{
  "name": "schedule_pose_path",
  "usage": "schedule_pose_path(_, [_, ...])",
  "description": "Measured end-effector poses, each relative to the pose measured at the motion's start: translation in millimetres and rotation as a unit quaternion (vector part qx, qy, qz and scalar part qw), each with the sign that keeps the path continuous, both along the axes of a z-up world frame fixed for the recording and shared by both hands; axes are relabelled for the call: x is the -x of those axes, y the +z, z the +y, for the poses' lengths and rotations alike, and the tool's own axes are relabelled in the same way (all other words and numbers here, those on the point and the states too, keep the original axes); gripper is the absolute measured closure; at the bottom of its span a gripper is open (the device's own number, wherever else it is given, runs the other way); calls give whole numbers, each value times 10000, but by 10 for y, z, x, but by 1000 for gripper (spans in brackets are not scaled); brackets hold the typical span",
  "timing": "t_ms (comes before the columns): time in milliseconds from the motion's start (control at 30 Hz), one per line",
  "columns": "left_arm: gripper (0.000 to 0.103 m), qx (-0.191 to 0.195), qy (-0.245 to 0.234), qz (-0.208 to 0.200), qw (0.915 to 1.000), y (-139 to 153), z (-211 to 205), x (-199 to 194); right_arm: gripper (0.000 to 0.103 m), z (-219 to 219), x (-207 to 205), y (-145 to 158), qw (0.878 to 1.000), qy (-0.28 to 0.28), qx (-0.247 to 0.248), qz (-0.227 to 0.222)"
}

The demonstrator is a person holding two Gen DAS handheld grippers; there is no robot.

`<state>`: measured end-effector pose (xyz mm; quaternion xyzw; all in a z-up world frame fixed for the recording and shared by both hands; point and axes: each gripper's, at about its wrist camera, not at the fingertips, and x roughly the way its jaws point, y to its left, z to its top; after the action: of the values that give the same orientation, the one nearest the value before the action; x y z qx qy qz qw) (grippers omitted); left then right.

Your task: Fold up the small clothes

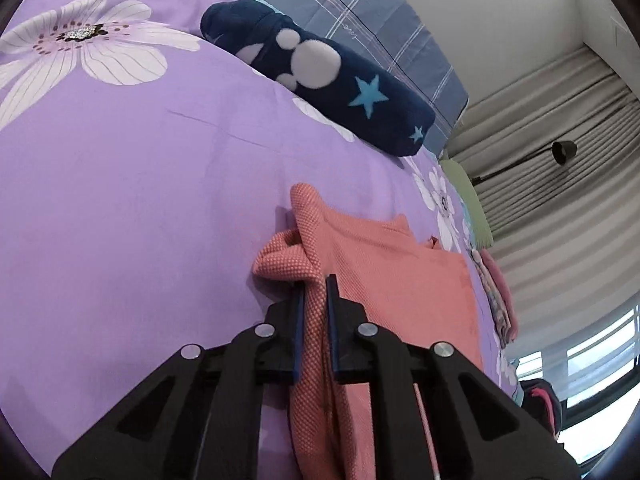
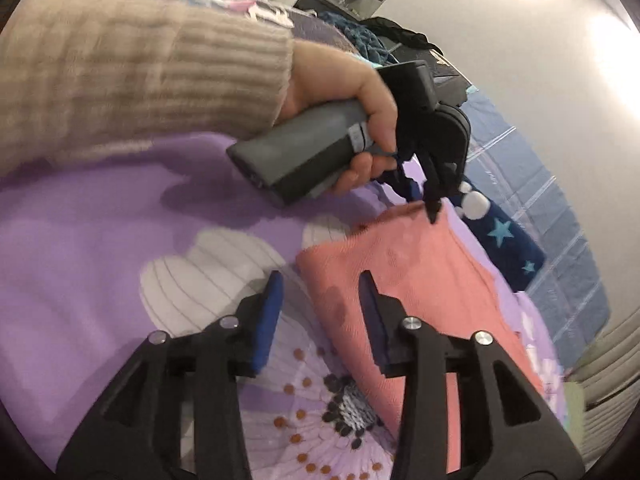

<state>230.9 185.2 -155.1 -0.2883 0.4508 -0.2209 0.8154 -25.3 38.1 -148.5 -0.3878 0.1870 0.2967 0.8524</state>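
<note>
A small salmon-pink garment (image 1: 384,264) lies on a purple flowered bedsheet (image 1: 120,184). My left gripper (image 1: 315,284) is shut on a bunched edge of the garment, with cloth running between its blue pads. In the right wrist view the same pink garment (image 2: 408,280) lies partly folded, and the left gripper (image 2: 434,210), held in a hand with a beige sleeve, pinches its far corner. My right gripper (image 2: 322,280) is open and empty, its jaws standing apart just above the garment's near left corner.
A rolled navy fleece with white dots and blue stars (image 1: 320,80) lies beyond the garment, next to a blue plaid quilt (image 1: 360,8). A green item (image 1: 468,200) and folded pink clothes (image 1: 500,292) sit at the bed's edge. Curtains and a window are to the right.
</note>
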Motion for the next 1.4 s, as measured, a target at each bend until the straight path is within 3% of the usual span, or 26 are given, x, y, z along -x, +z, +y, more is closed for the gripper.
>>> schedule_pose_path(67, [94, -35, 12, -44, 10000, 23, -1, 4, 64, 41, -77, -13, 9998, -175, 7, 26])
schedule_pose_path(100, [95, -87, 18, -80, 9999, 48, -6, 9, 71, 75, -114, -11, 9997, -237, -7, 23])
schedule_pose_path(133, [96, -115, 39, -115, 9999, 79, -6, 18, 100, 116, -149, -7, 9996, -275, 0, 51])
schedule_pose_path(200, [96, -166, 48, -279, 9995, 176, 19, 84, 99, 119, -198, 72, 9993, -244, -228, 188])
schedule_pose_path(300, [96, -552, -53, -524, 9971, 294, -26, 192, 99, -4, -82, 235, 9983, -106, -549, 167])
schedule_pose_path(433, [93, -1050, 8, -375, 9938, 191, -84, 148, 98, -49, -105, 86, 9992, -45, -270, 277])
schedule_pose_path(500, [85, -1182, 107, -404, 9921, 163, -75, 167, 92, -74, -45, 44, 9990, -66, -234, 369])
schedule_pose_path(533, [77, -1226, 157, -438, 9914, 177, -64, 194, 85, -99, -1, 54, 9991, -52, -273, 314])
schedule_pose_path(567, [73, -1301, 173, -465, 9903, 196, -53, 221, 71, -123, 48, 67, 9993, -27, -291, 218])
schedule_pose_path(633, [55, -1382, 94, -486, 9892, 225, -41, 258, 62, -129, 113, 67, 9996, 6, -265, 90])
schedule_pose_path(733, [54, -1319, -184, -430, 9902, 190, -65, 293, 62, -69, 113, -1, 9999, -149, -65, 20])
schedule_pose_path(833, [41, -1187, -436, -512, 9906, 108, -153, 306, 62, 19, 32, -28, 9991, -423, -21, 31])
schedule_pose_path(900, [41, -1201, -502, -530, 9901, 93, -228, 288, 63, 96, -30, -17, 9983, -575, -26, 35])
schedule_pose_path(1067, [44, -935, -559, -430, 9931, 67, -317, 92, 83, 329, -125, -75, 9970, -731, 202, -120])
schedule_pose_path(1133, [68, -1051, -508, -349, 9925, 50, -334, 13, 87, 352, -158, -89, 9969, -756, 204, -113])
schedule_pose_path(1200, [80, -971, -441, -221, 9941, 20, -283, -51, 89, 315, -187, -75, 9970, -776, 57, -42])
schedule_pose_path(1300, [85, -807, -354, -158, 9960, 3, -229, -67, 95, 239, -256, -25, 9963, -826, -185, 129])
schedule_pose_path(1400, [90, -1052, -327, -254, 9936, 70, -322, -37, 96, 129, -309, 76, 9939, -937, -511, 286])
